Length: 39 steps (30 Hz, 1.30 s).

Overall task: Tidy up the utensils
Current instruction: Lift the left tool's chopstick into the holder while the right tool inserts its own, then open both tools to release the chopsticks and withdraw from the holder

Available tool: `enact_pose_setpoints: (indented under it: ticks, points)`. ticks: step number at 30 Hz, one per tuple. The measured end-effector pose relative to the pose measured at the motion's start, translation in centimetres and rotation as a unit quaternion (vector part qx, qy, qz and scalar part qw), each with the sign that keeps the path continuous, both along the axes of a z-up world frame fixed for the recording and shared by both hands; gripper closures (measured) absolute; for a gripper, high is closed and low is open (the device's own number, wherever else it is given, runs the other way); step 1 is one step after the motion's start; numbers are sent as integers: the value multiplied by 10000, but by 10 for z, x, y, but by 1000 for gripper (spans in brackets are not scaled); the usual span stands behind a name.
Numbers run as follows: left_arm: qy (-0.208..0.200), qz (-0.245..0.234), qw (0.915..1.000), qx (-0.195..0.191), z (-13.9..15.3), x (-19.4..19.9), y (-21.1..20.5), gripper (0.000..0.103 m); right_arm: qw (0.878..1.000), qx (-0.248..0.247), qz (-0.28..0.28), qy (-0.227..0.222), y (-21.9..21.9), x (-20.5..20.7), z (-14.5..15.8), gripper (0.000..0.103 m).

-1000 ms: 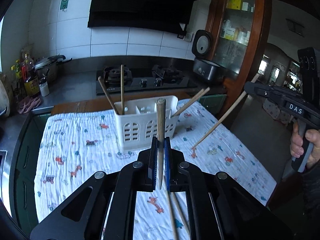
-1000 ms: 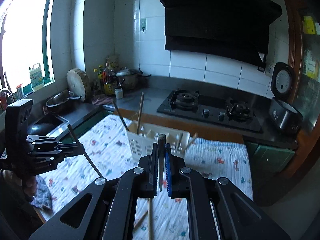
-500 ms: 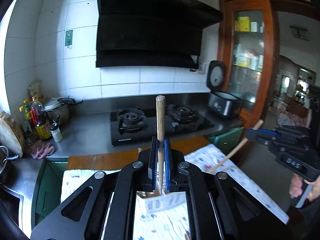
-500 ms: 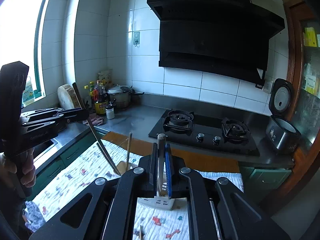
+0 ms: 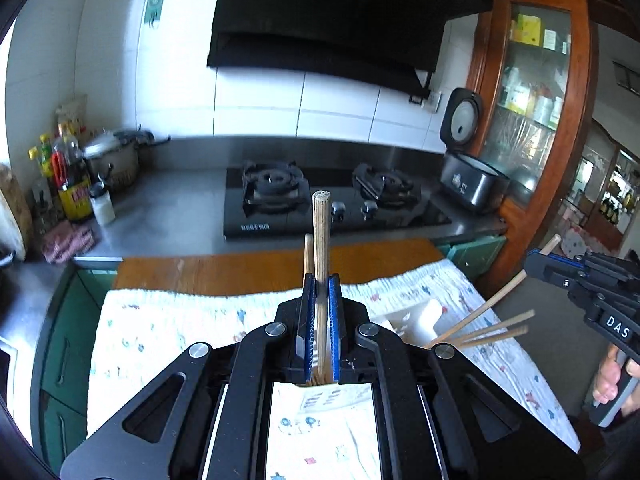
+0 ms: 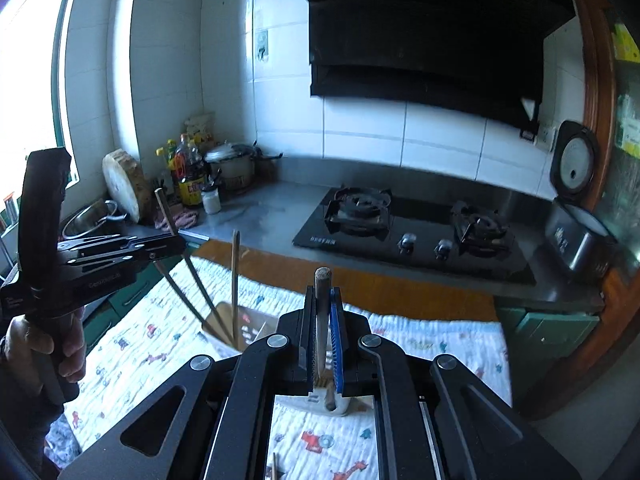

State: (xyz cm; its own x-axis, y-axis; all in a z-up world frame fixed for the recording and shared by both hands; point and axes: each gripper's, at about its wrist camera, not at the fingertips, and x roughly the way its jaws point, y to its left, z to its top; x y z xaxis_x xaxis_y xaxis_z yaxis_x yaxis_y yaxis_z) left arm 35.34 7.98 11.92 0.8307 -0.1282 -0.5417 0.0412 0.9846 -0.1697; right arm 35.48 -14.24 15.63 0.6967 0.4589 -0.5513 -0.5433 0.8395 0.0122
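My left gripper (image 5: 319, 292) is shut on a wooden chopstick (image 5: 321, 240) that stands upright between its blue pads. Below it is the white slotted utensil holder (image 5: 420, 316), mostly hidden by the gripper body, with several chopsticks (image 5: 496, 326) leaning out of it. My right gripper (image 6: 323, 304) is shut on another chopstick (image 6: 321, 312), upright above the holder (image 6: 252, 326). In the right wrist view the left gripper (image 6: 172, 242) shows at the left, its chopstick (image 6: 176, 256) slanting down into the holder. In the left wrist view the right gripper (image 5: 532, 264) shows at the right.
The holder stands on a table under a printed cloth (image 5: 168, 320). Behind is a steel counter with a gas stove (image 5: 320, 196), a rice cooker (image 5: 472, 184), bottles (image 5: 68, 176) and a pot (image 5: 116, 156). A wooden cabinet (image 5: 532, 80) stands at the right. A loose chopstick (image 6: 275, 466) lies on the cloth.
Both grippers have come in over the holder and tilted their views down a little from half a second ago. Each still grips its chopstick, whose lower end now reaches the holder.
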Motion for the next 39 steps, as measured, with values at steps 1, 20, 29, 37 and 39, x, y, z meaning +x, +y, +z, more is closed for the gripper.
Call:
enact_pose_setpoints:
  ticks: [1, 20, 29, 37, 39]
  points:
    - [33, -2, 10000, -1, -4, 0, 0, 98, 10000, -43, -1, 18, 2, 0, -4, 96]
    - [-9, -10, 10000, 14, -1, -28, -8, 75, 9998, -140, -114, -102, -4, -10, -11, 77]
    - [-167, -101, 9998, -52, 1, -100, -18, 62, 9993, -85, -82, -358, -33, -76, -7, 65]
    - [-14, -205, 9998, -72, -40, -168, -32, 53, 9999, -49, 82, 38, -55, -136, -69, 64]
    - [51, -254, 9996, -120, -52, -182, -36, 52, 9998, -162, 86, 86, -57, -150, -87, 64]
